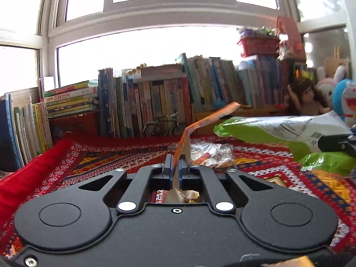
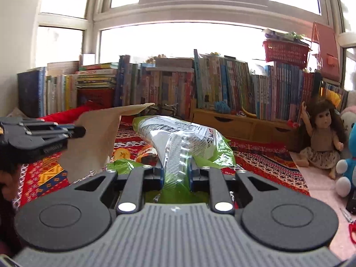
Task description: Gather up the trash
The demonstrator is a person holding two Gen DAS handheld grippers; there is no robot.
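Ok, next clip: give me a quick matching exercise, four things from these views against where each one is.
Things:
1. green snack bag
2. orange-edged paper piece
3. doll
4. red basket

Places:
A. on top of the books
B. pinched in the left gripper
C. sitting at the right edge of the rug
D. clamped in the right gripper

Pairs: 1-D, 2-B, 3-C, 4-A

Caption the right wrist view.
Right tongs clamp a green bag; left tongs hold brown paper alongside.
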